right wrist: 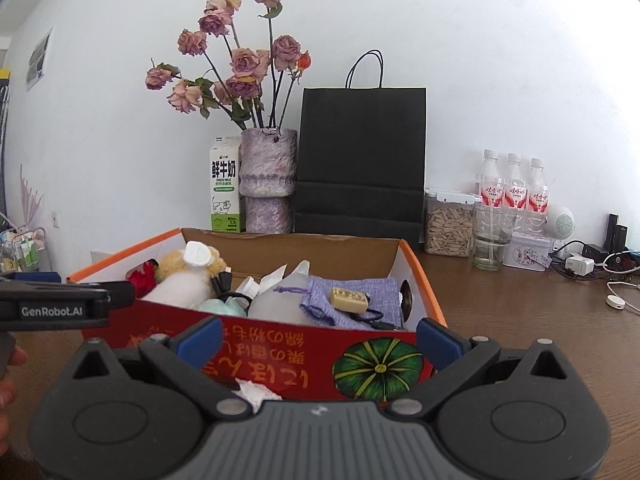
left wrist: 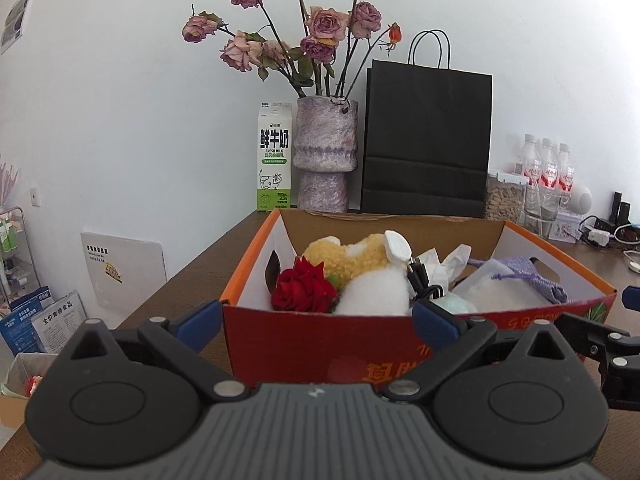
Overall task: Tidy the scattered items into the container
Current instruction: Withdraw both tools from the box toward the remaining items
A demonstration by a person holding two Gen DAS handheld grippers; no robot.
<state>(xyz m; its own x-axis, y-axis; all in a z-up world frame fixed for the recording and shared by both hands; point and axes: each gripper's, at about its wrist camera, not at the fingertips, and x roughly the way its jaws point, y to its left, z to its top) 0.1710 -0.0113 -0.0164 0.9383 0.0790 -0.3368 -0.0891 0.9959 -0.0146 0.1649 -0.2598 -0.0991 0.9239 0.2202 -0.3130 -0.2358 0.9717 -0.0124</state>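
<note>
Left gripper (left wrist: 318, 322): level, held low before the near wall of the red cardboard box (left wrist: 304, 340); blue pads spread wide, nothing between them.
Right gripper (right wrist: 320, 338): level, facing the same wall beside the printed pumpkin (right wrist: 378, 370); fingers spread wide and empty; a crumpled white tissue (right wrist: 252, 392) lies on the wooden table (right wrist: 540, 320) just below them, outside the box.
Box contents: red rose (left wrist: 302, 292); yellow-and-white plush toy (left wrist: 360, 268); black cable (left wrist: 420, 280); lilac drawstring pouch (right wrist: 352, 300) with a small tan block (right wrist: 348, 300) on top.
Behind: vase of dried roses (left wrist: 324, 156); milk carton (left wrist: 274, 156); black paper bag (left wrist: 428, 136).
</note>
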